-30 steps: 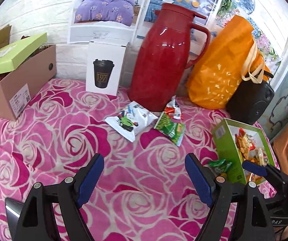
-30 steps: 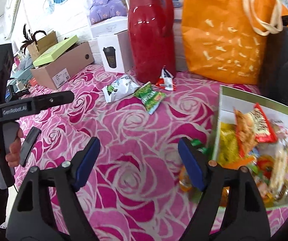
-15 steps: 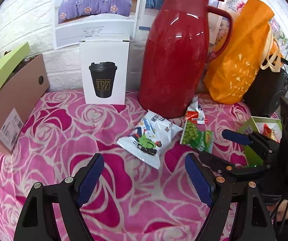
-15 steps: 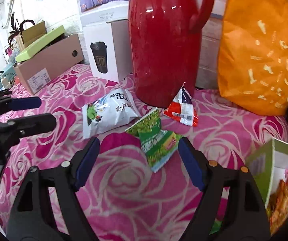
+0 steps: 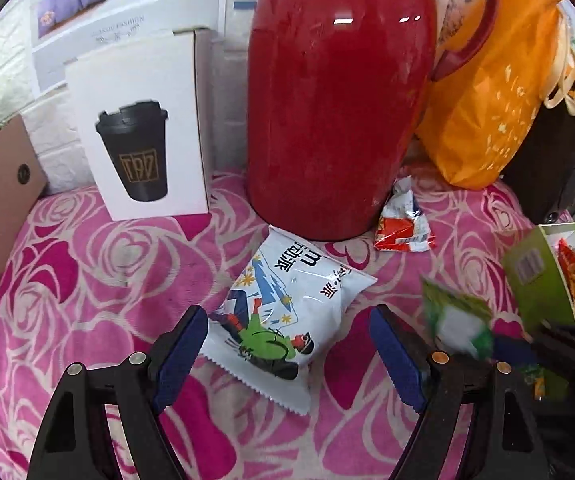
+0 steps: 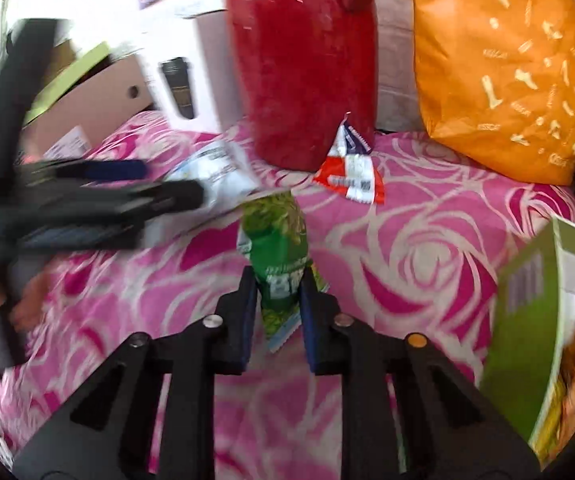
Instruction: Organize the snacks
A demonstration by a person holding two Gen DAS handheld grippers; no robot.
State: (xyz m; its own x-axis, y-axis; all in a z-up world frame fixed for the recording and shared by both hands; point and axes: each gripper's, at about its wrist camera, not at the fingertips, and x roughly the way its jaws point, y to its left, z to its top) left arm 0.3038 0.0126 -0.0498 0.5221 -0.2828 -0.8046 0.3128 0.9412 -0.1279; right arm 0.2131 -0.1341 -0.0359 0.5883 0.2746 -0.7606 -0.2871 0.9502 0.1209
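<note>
I count three loose packets on the rose-print counter [image 5: 87, 280]: one white packet [image 5: 287, 312], one red packet [image 5: 403, 224], one green packet [image 6: 277, 256]. My right gripper [image 6: 275, 304] now pinches the green packet, lifted near the green box [image 6: 527, 320]; half a second ago it lay flat between spread fingers. My left gripper [image 5: 287, 356] stays spread, closer over the white packet.
</note>
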